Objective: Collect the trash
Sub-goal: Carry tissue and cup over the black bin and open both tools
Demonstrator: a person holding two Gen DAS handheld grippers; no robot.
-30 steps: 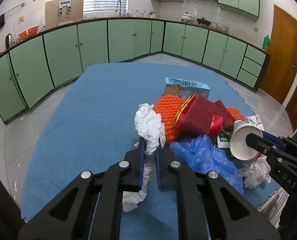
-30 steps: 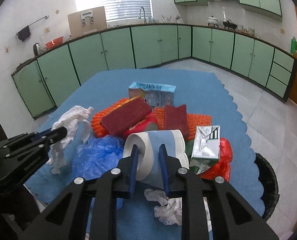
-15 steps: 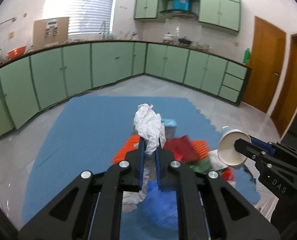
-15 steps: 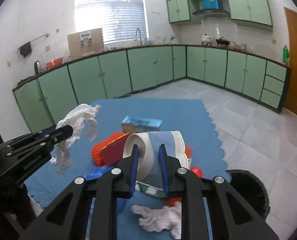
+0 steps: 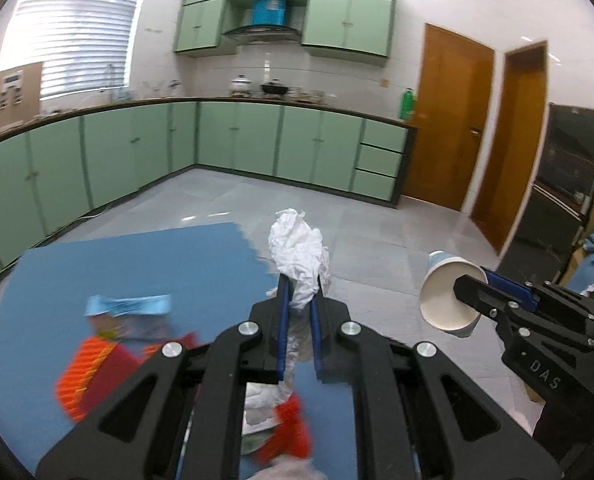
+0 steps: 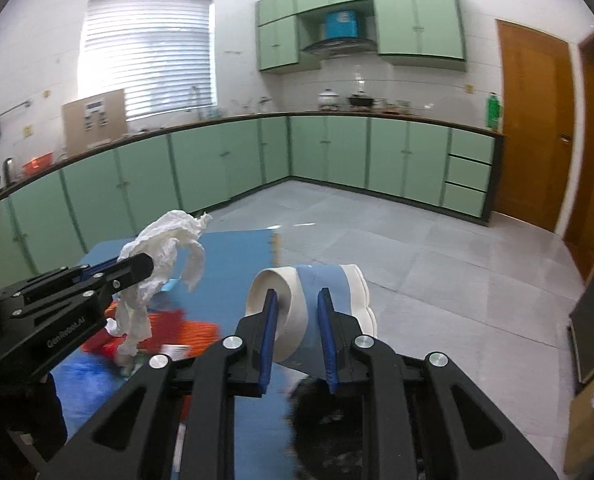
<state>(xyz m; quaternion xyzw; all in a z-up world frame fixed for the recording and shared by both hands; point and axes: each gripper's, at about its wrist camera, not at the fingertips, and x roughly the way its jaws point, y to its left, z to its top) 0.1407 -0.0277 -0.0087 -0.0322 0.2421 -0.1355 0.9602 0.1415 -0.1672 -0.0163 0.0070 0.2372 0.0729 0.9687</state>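
My left gripper (image 5: pixel 299 280) is shut on a crumpled white tissue (image 5: pixel 297 252), held up above the blue mat's right edge; the tissue also shows in the right wrist view (image 6: pixel 165 248). My right gripper (image 6: pixel 297 296) is shut on a white and blue paper cup (image 6: pixel 313 300), lying sideways between the fingers; the cup shows in the left wrist view (image 5: pixel 449 294) at the right. A dark bin opening (image 6: pixel 317 412) lies low, just below my right gripper. More trash stays on the mat: an orange net (image 5: pixel 85 376), a blue carton (image 5: pixel 129 306), red wrappers (image 5: pixel 289 432).
The blue mat (image 5: pixel 137 264) covers the surface at the left. Grey tiled floor (image 5: pixel 377 248) stretches ahead. Green cabinets (image 5: pixel 257 140) line the walls. Wooden doors (image 5: pixel 453 120) stand at the right, with a dark appliance (image 5: pixel 569 168) beside them.
Both grippers have risen and swung right, away from the trash pile, each carrying its item. The views now look across the floor; the dark bin sits under my right gripper.
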